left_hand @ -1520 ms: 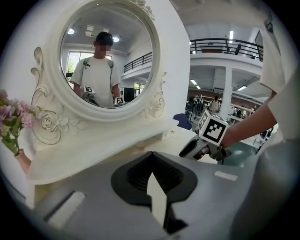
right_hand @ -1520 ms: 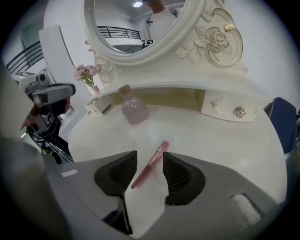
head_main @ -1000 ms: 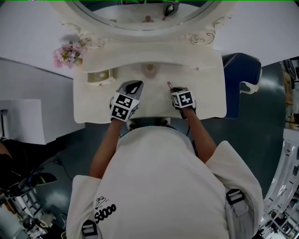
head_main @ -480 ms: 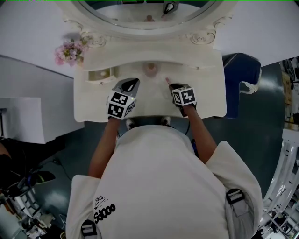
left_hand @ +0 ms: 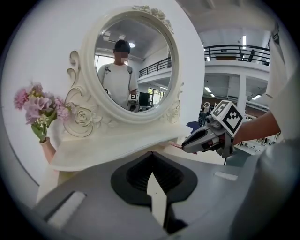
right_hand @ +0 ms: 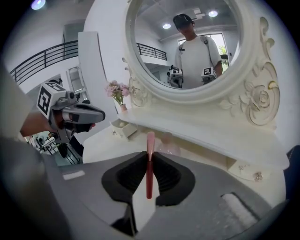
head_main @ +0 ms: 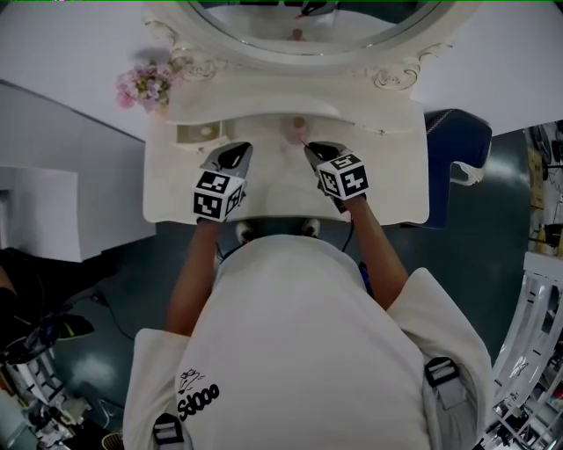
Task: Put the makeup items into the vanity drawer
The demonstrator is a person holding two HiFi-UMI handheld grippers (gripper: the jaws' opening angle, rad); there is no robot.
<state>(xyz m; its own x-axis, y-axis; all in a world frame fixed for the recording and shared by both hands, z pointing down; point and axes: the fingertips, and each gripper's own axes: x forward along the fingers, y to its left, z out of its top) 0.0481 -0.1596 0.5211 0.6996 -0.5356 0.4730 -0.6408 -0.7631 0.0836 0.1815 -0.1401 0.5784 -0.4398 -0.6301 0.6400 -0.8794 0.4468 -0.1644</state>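
Observation:
My right gripper (head_main: 310,149) is shut on a slim pink makeup stick (right_hand: 149,161) that stands upright between its jaws, its tip poking out just ahead of them. It hovers over the cream vanity top (head_main: 387,189), close to a small pink bottle (head_main: 297,127) under the shelf. The little vanity drawer (head_main: 197,133) stands open at the back left. My left gripper (head_main: 232,158) hangs just right of that drawer, jaws together and nothing in them. From the left gripper view I see the right gripper (left_hand: 210,138) with the pink stick (left_hand: 175,146).
A round mirror (head_main: 299,26) in an ornate frame rises behind the shelf. A vase of pink flowers (head_main: 145,84) sits at the shelf's left end. A blue chair (head_main: 453,132) stands right of the vanity. A small knob (right_hand: 258,176) marks another drawer at the right.
Both grippers have moved farther back over the vanity top. The right one has carried the pink stick leftward, closer to the pink bottle. The left one has shifted slightly left.

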